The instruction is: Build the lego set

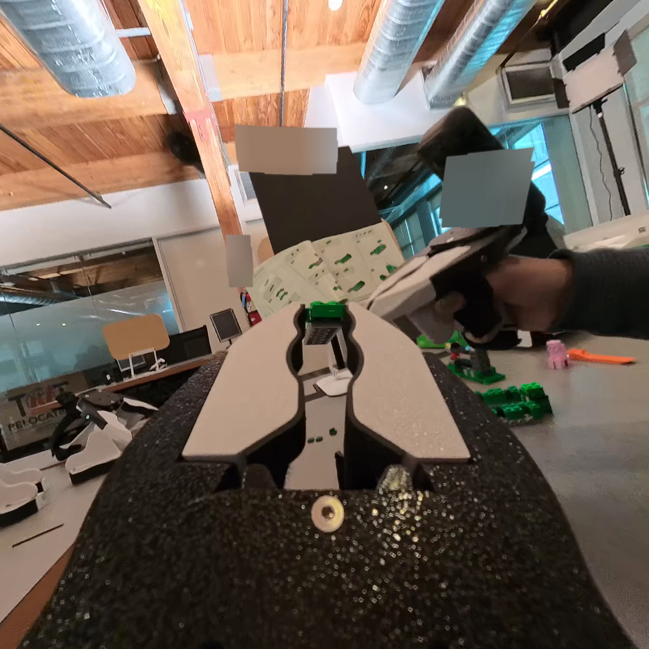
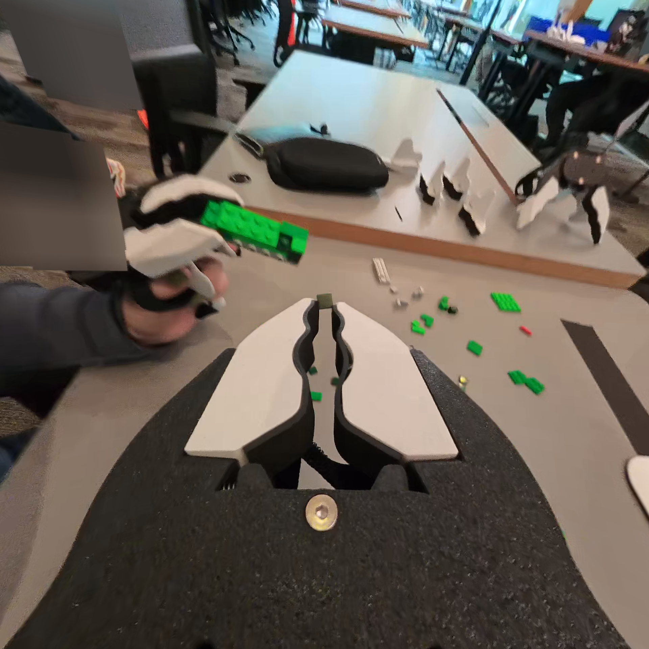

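Left gripper, black speckled body with pale grey fingers, is raised and tilted upward; its fingers are clenched on a green and dark brick assembly, held at the tips, studded green top uppermost. From the right wrist view the same assembly reads as a long green block projecting from the left gripper, lifted clear of the grey counter. Right gripper has its fingers pinched on a small olive-green piece at the very tips, above the counter. A hand in a dark sleeve holds the right gripper just beside the left one's tips. Loose small green plates and tiny grey bits lie scattered on the counter ahead of the right gripper. In the left view, a cluster of green bricks, a partly built green-based model, a pink figure and an orange flat tool sit on the counter to the right. An open instruction booklet stands propped beyond the tips. A black soft pouch lies on the neighbouring table.
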`<state>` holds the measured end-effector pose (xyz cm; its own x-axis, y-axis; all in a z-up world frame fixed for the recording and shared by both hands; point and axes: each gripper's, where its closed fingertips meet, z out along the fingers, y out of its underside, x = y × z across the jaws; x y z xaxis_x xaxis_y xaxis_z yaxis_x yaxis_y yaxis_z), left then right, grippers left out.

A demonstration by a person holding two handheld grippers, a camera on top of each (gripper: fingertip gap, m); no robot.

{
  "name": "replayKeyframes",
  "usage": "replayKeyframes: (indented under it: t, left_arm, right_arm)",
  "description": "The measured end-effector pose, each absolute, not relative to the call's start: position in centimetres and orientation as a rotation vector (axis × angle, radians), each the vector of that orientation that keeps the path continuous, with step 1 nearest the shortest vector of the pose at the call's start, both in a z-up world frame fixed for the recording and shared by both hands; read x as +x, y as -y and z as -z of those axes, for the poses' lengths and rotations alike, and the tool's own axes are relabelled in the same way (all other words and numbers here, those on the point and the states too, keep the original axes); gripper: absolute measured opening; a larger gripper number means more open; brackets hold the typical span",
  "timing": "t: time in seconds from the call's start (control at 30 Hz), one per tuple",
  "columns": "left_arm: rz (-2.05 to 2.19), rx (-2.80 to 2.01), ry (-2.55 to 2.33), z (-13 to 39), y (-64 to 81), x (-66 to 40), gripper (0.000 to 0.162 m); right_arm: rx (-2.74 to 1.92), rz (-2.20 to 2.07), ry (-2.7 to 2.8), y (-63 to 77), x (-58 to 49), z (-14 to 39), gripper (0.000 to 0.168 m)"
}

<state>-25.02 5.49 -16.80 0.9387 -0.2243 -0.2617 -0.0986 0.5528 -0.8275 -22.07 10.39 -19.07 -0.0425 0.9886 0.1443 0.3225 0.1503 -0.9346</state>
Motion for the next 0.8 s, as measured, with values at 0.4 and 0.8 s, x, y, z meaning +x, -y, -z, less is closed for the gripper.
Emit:
replayKeyframes:
  t: [0.4, 0.8]
  left_arm:
    - [-0.026, -0.846, -0.218, 13.8, -2.9, -22.5, 0.020]
    - [-0.008, -0.843, -0.178, 14.0, -2.8, -23.3, 0.020]
  right_arm:
    - [-1.357, -0.963, 1.665, -5.6, -22.4, 13.0, 0.006]
    - [-1.586, -0.812, 1.739, -5.9, -23.3, 14.8, 0.006]
